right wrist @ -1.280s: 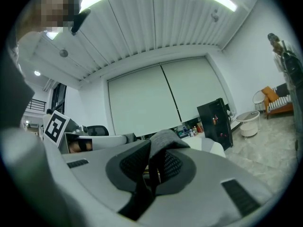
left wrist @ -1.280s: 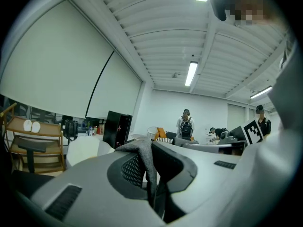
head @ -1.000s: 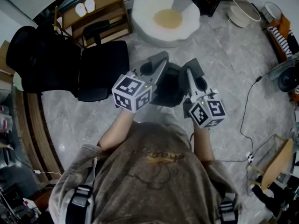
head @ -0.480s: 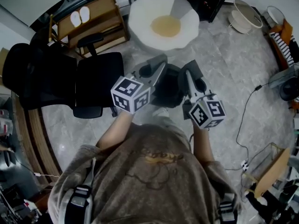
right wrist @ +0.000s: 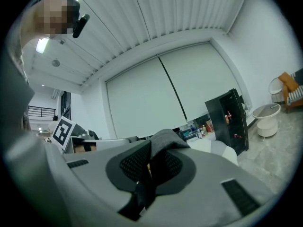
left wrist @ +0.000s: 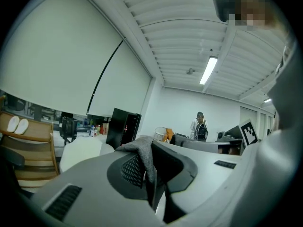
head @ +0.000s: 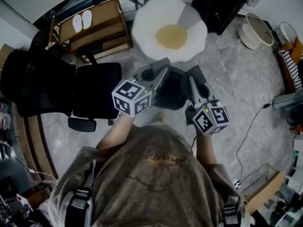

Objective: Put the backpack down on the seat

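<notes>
The backpack (head: pixel 169 91) hangs between the left gripper (head: pixel 158 71) and the right gripper (head: pixel 193 78), with a fold of its fabric lying in each one's jaws. Straight ahead of both grippers, just past their tips, the round seat (head: pixel 169 30) sits on the floor (head: pixel 236 79). An office chair (head: pixel 97 90) stands near the left gripper's left side. Ahead and to the left, behind that chair, is a rack (head: pixel 97 27) with a pair of slippers (head: pixel 81 20) on top. Ahead and right of the right gripper, behind the round seat, stands a cabinet (head: pixel 222 6). Farther right is a small round table (head: pixel 258 30). A cable (head: pixel 248 131) runs over the floor to the right of the right gripper.
</notes>
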`<act>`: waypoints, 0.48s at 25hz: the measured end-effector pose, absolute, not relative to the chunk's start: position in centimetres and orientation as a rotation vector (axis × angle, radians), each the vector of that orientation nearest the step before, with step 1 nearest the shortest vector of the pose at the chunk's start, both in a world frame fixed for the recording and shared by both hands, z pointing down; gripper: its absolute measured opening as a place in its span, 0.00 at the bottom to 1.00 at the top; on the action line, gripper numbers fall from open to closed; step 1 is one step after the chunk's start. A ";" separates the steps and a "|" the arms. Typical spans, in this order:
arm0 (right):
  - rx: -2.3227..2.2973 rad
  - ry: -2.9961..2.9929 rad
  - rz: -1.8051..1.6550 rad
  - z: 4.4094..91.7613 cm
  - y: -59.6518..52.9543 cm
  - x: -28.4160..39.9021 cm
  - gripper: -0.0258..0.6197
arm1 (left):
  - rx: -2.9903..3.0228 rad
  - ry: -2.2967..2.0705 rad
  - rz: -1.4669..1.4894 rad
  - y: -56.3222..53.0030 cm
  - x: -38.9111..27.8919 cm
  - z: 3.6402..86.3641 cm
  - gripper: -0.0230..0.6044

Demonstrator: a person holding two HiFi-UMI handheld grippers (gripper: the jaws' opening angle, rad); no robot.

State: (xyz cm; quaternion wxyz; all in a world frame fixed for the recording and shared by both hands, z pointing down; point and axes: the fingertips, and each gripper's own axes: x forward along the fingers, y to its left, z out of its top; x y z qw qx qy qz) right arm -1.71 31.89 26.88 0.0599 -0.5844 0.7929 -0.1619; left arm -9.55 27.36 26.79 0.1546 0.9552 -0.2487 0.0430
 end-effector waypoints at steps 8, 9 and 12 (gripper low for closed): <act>-1.710 2.456 -0.462 26.6 26.4 1.2 0.09 | 2.733 -0.775 0.089 21.7 -6.9 26.5 0.08; -1.713 2.456 -0.456 26.5 25.8 1.5 0.09 | 2.737 -0.777 0.088 21.2 -6.7 26.4 0.08; -1.723 2.444 -0.443 26.3 24.1 2.5 0.09 | 2.756 -0.773 0.098 19.7 -5.8 26.1 0.08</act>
